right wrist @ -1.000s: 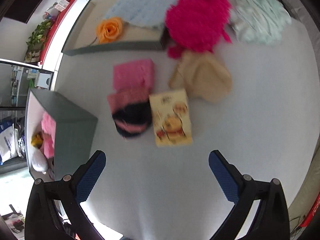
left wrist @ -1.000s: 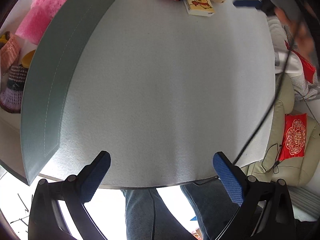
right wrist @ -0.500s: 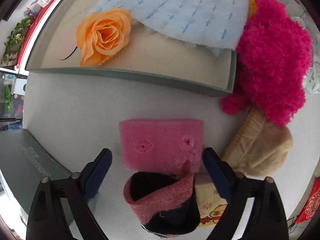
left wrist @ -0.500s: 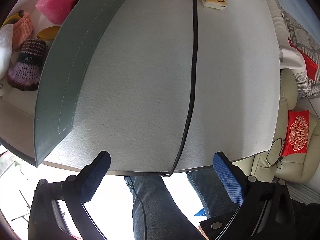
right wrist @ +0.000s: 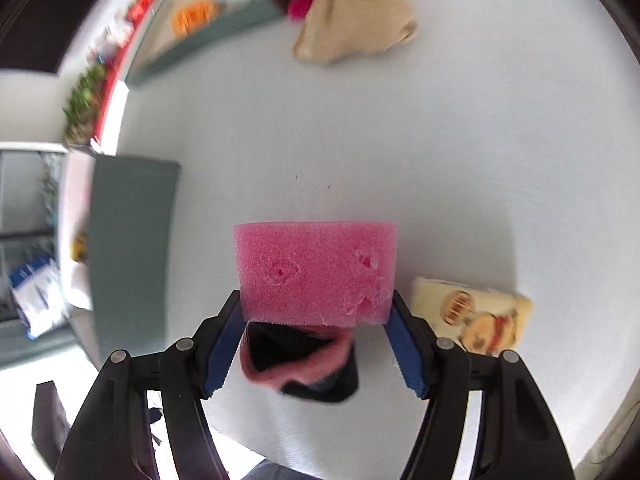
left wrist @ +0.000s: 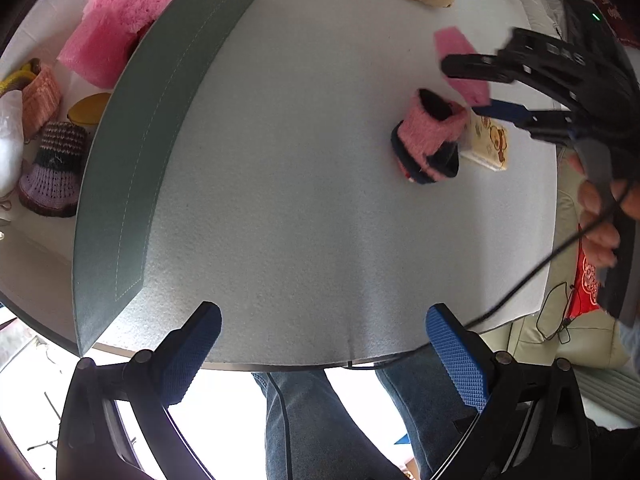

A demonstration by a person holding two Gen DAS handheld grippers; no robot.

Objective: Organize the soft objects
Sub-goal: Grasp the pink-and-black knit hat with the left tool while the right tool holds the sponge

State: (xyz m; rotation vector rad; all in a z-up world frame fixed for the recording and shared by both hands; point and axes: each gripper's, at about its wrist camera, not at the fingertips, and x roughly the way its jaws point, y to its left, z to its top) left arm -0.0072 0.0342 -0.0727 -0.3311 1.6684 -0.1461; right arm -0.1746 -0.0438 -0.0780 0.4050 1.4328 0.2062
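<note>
Sponge (right wrist: 316, 272), pink, sits clamped between right hand-held gripper (right wrist: 316, 322) pads, whose jaws have just been closing on it, above worktop (right wrist: 400, 160) w/ knit cuff (right wrist: 300, 360) below. Left hand-held gripper (left wrist: 332, 344) hangs released, nothing between pads, near worktop edge.

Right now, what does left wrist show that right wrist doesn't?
Left wrist only: the left gripper, open and empty; the person's jeans; inside the grey box, a purple knit hat and pink plush; the right hand.

Right wrist only: the right gripper, whose jaws have just been closing, its pads now pressing the sponge's sides; an orange flower in a far tray; the sponge's pitted face.

Both: pink sponge, pink-and-navy knit cuff, cartoon box, tan hat, grey box wall.
</note>
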